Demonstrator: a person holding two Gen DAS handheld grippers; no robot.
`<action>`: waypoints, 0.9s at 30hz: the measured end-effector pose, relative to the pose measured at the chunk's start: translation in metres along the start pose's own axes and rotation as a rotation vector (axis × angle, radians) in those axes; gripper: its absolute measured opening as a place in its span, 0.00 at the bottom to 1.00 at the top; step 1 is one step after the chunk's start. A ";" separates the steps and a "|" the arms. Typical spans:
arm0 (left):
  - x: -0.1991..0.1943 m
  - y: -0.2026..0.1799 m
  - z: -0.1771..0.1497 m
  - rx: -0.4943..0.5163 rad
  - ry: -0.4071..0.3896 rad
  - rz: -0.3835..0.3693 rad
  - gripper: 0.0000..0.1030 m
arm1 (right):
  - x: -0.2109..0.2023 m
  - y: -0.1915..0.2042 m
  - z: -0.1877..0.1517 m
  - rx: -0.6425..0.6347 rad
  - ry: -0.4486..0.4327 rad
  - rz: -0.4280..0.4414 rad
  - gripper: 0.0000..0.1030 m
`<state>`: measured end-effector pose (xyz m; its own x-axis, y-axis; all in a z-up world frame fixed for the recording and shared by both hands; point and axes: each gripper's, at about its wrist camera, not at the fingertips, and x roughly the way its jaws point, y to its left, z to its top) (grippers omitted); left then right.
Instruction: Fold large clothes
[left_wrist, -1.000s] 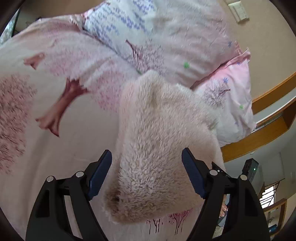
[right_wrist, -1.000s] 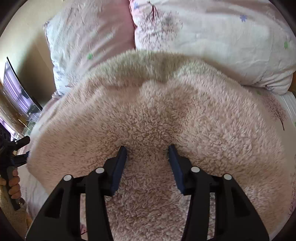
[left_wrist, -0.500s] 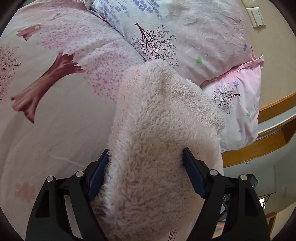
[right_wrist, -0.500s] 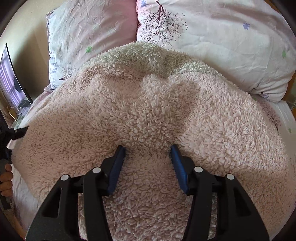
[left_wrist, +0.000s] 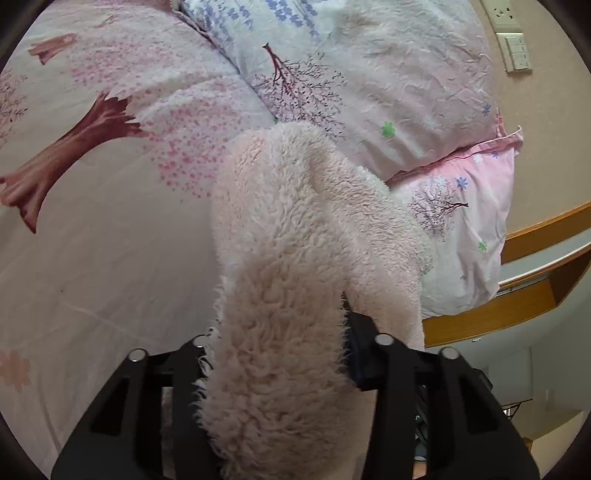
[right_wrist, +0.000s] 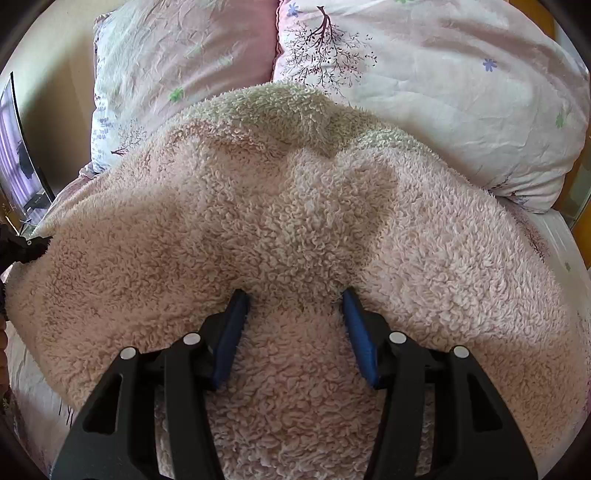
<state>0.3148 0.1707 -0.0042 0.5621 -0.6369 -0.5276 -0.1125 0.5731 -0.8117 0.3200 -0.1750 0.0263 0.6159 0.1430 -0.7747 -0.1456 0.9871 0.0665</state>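
Fleece garment (left_wrist: 295, 258) is clenched in left gripper (left_wrist: 275, 354), just closing, and right gripper (right_wrist: 295, 325); no writing legible.

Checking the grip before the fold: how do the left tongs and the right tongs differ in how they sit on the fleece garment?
The left tongs have just been closing and squeeze a narrow bunched end of the fleece garment, fluff hiding their pads; the right tongs show their blue pads bracketing a fold in the broad middle. The left tongs' piece stands clear above the bedsheet; the right tongs' part spreads wide. Both have fleece between their jaws.
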 end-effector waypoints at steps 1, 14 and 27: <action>-0.001 -0.001 0.000 0.001 -0.003 -0.003 0.37 | 0.000 0.001 0.000 -0.003 -0.001 -0.002 0.53; -0.025 -0.072 -0.002 0.229 -0.078 -0.144 0.28 | 0.003 0.007 -0.001 -0.037 -0.021 -0.041 0.53; -0.027 -0.081 -0.007 0.221 -0.087 -0.115 0.28 | -0.025 -0.027 0.002 0.078 -0.023 0.132 0.53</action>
<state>0.3034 0.1381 0.0739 0.6301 -0.6633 -0.4037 0.1328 0.6044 -0.7855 0.3103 -0.2052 0.0457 0.6133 0.2727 -0.7413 -0.1669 0.9621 0.2159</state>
